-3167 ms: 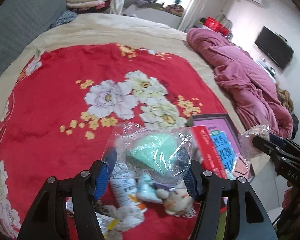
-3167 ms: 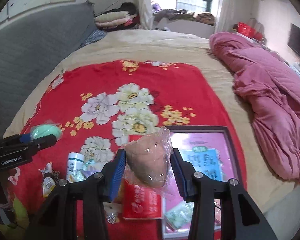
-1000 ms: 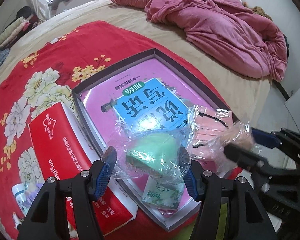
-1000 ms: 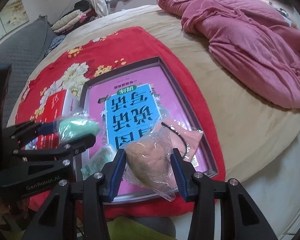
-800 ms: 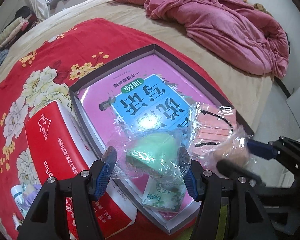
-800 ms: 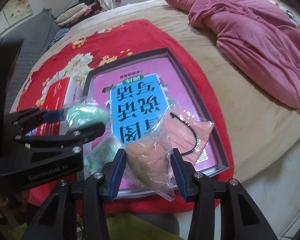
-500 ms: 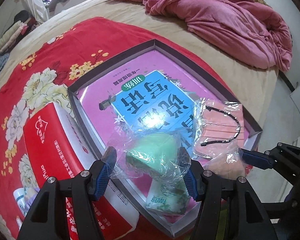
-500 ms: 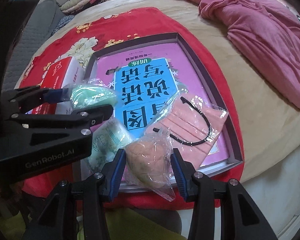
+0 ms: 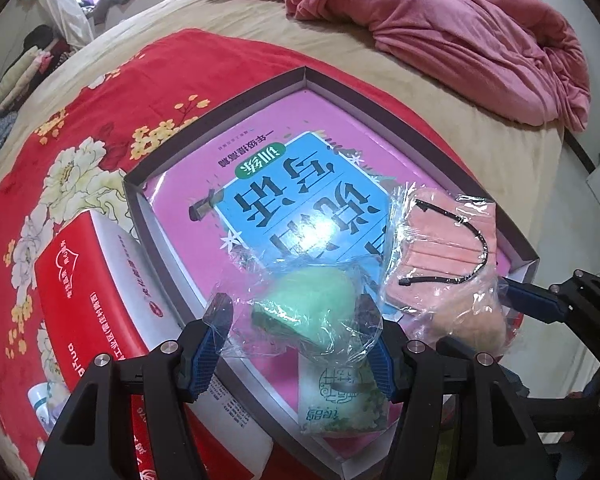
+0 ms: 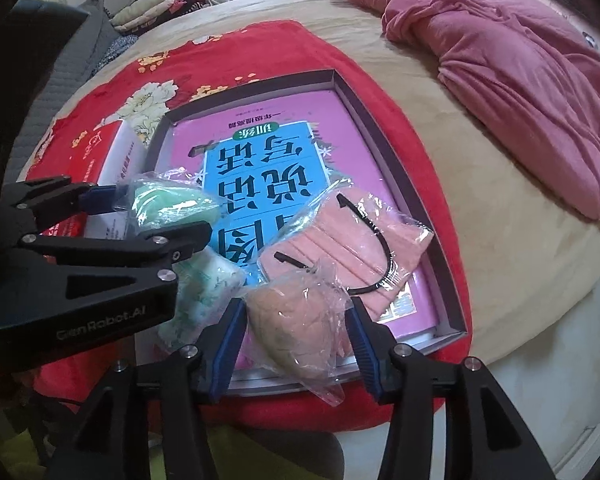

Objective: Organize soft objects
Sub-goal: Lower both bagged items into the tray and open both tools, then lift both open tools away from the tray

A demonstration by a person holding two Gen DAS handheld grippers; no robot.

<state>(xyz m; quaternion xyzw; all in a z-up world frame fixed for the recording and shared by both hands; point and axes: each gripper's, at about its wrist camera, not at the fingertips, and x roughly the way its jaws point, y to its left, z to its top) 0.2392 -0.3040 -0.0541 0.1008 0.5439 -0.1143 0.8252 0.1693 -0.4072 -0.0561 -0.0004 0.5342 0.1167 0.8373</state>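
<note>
Left wrist view: the left gripper (image 9: 296,336) grasps a green sponge in clear wrap (image 9: 312,312) between its blue pads, above the near edge of a shallow box (image 9: 220,116) lined with a pink-and-blue book (image 9: 300,188). At 6 o'clock from the sponge, a green tissue pack (image 9: 340,400) lies in the box. At 2 o'clock lies a bagged pink face mask (image 9: 440,248). A red tissue box (image 9: 84,292) sits at 9 o'clock, on the red floral blanket (image 9: 112,92). Right wrist view: the right gripper (image 10: 296,332) has just been opening; a tan sponge in clear wrap (image 10: 292,320) sits between its pads, resting in the box's near edge, touching the mask. Contact with the right pad cannot be told. A pink quilt (image 10: 520,68) lies at 1 o'clock on the bed.
</note>
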